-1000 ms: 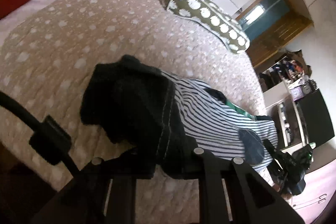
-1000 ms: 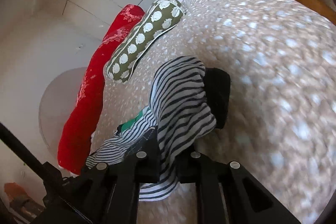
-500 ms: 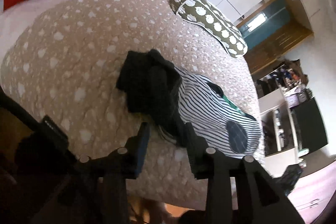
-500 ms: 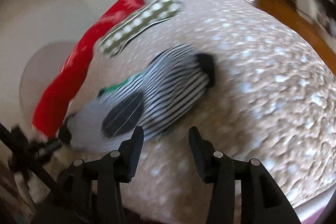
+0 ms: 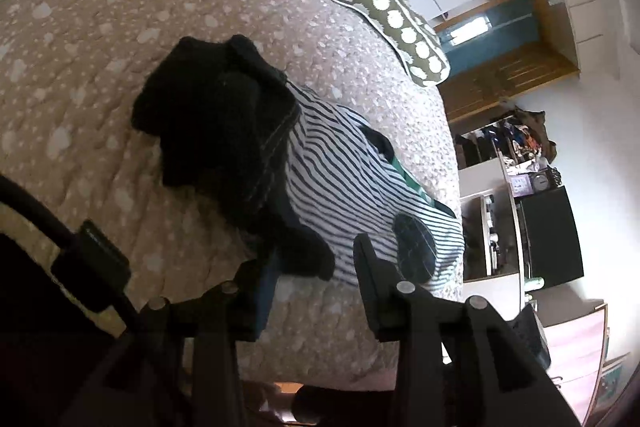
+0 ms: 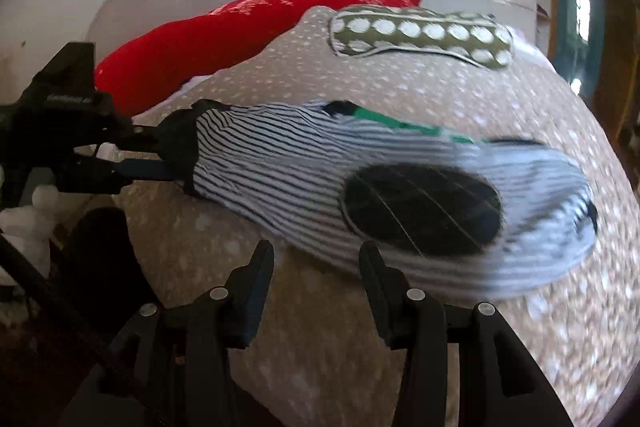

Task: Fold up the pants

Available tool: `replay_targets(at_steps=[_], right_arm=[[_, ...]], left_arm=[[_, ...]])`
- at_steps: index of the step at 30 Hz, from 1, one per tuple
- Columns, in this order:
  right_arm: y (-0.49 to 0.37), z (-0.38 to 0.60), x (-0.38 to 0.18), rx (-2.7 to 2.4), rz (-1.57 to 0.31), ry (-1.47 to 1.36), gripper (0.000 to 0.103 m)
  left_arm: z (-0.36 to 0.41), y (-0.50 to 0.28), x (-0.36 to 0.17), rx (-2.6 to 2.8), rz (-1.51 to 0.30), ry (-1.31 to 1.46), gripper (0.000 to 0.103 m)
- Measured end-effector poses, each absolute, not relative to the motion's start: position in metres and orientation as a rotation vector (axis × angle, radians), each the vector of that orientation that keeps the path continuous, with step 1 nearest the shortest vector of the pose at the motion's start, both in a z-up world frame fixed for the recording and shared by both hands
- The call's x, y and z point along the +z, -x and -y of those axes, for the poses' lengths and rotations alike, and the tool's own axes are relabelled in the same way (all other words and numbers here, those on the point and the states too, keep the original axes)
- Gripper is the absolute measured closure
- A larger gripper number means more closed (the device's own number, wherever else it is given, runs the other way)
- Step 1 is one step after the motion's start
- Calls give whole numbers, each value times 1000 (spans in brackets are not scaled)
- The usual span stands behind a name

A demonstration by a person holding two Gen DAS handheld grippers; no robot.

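Observation:
The striped pants [image 5: 352, 187] lie folded on the beige spotted bedspread [image 5: 120, 7], with a dark cuff bunched at one end and a dark oval patch near the other. My left gripper [image 5: 316, 267] is open, its jaws on either side of the dark cuff's near edge, not closed on it. In the right wrist view the pants [image 6: 320, 179] stretch across the bed, patch facing me. My right gripper [image 6: 316, 259] is open and empty, just short of the pants' near edge. The left gripper [image 6: 160, 151] shows there at the cuff end.
An olive pillow with white dots [image 5: 380, 11] and a red pillow [image 6: 240, 31] lie at the far side of the bed. Shelves, a black cabinet [image 5: 552, 235] and wooden furniture stand beyond the bed's edge. The bed edge runs just below both grippers.
Both grippers have let go of the pants and opened. The pants now lie on the bed. The right gripper has swung round to the patch side; the left has closed back in on the cuff.

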State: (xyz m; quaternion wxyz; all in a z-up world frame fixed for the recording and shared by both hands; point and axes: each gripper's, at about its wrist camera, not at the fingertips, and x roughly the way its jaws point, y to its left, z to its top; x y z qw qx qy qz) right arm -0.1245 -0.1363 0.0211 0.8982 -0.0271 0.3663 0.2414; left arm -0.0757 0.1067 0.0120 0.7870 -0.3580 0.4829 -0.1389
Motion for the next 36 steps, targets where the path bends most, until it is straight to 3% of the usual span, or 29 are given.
replay_targets(at_steps=[3, 7, 12, 13, 16, 17, 18, 21, 28, 36], right_arm=[[113, 119, 19, 514, -745, 116, 55], [110, 105, 10, 530, -762, 181, 56], [117, 108, 12, 581, -757, 147, 56], [118, 107, 12, 579, -754, 156, 56], [118, 102, 7, 557, -751, 223, 56], [116, 100, 4, 537, -752, 242, 61], [113, 100, 3, 525, -754, 242, 77], [103, 107, 5, 515, -785, 204, 95], [92, 128, 50, 530, -735, 62, 98], [19, 126, 94, 477, -703, 112, 98]], left_arm=[[-103, 68, 7, -284, -1075, 758, 68], [-99, 67, 4, -275, -1103, 739, 58], [-103, 68, 2, -271, -1106, 761, 58], [-104, 67, 1, -268, -1107, 759, 60], [-99, 60, -1, -253, -1119, 727, 96], [-97, 59, 0, -253, -1116, 724, 96], [-97, 60, 1, -253, -1112, 723, 96], [-95, 63, 10, -269, -1087, 721, 96], [-97, 50, 38, -293, -1029, 721, 96], [-86, -29, 64, -247, -999, 601, 96]])
